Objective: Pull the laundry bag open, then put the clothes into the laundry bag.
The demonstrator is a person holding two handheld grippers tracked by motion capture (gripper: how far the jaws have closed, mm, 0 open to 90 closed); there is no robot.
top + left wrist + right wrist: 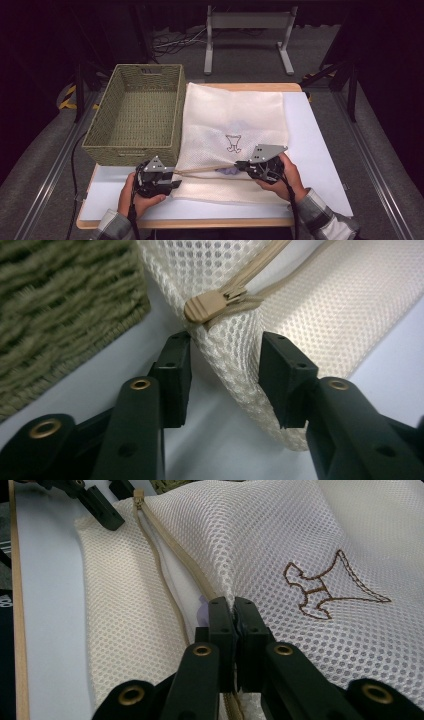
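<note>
Mesh laundry bag (235,130) lies limp at frame centre, light and floppy. Your right gripper (233,611) pinches its zipper edge; your left gripper (225,352) stands part-open astride the corner. Grip beside the zipper pull (206,307).

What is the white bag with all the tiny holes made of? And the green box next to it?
The bag looks like soft cream mesh fabric, probably synthetic: tiny round holes cover it, and it folds limply. Its zipper looks like tan plastic. The basket seems woven from twisted olive-green cord or paper rope, with a matte, ribbed surface.
</note>
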